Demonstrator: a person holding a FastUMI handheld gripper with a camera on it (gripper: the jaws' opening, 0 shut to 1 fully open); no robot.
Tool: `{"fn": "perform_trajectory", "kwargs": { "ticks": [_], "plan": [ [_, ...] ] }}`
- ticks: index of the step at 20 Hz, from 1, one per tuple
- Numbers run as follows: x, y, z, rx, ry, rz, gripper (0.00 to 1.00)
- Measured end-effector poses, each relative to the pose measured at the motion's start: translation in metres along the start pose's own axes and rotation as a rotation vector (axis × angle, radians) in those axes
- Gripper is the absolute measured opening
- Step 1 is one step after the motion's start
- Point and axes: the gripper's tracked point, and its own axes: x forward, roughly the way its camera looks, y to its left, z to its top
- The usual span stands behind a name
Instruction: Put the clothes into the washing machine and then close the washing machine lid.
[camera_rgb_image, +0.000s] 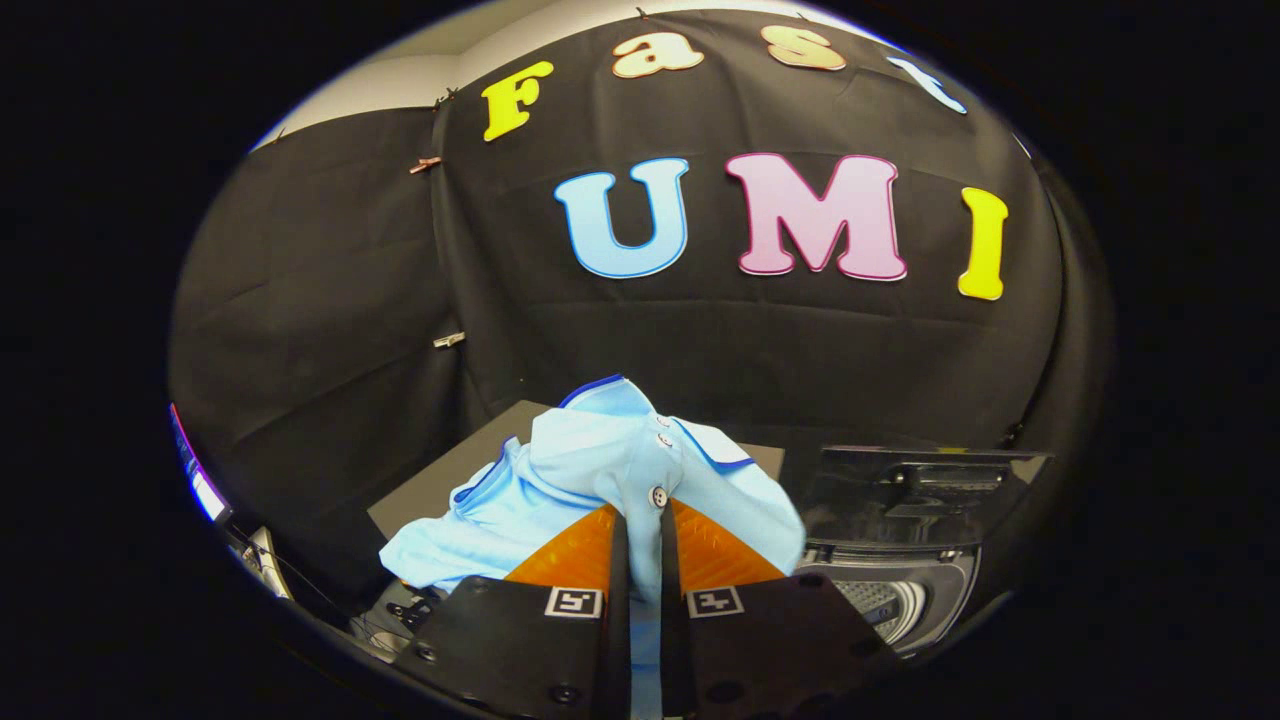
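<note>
While the fingers stand nearly closed, with only a thin slot between them, a fold of the light blue polo shirt is pinched in that slot, so both fingers press on the cloth near its buttoned placket. Taking the washing machine as the landmark, the shirt hangs lifted off the bench, bunched over and ahead of the fingertips, and it sits to the left of the machine's opening, near it but not yet over it. A loose tail of the shirt trails away from the machine, down toward the bench, while the collar end rises above the fingers, so the garment's long axis runs roughly from that trailing tail up to the collar, slanting toward the machine. The washing machine lid stands raised behind the opening, and the perforated drum shows below it, just right of the fingers and slightly beyond them. By my reading, the carrying step is in hand and the drop is not yet made: what the next move turns on is that the drum lies to the right of the grasped shirt, so the held bundle needs to travel that way and come above the opening before the fingers part. The trailing tail looks likely to drape over the machine's rim unless it is brought across as well.
</note>
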Motion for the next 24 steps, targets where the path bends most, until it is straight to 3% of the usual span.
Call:
{"fn": "perform_trajectory", "kwargs": {
  "ticks": [13, 24],
  "plan": [
    [-0.06, -0.172, -0.012, 0.113, -0.007, -0.033, 0.16],
    [-0.079, -0.239, -0.031, 0.149, 0.013, -0.091, 0.16]
  ]
}}
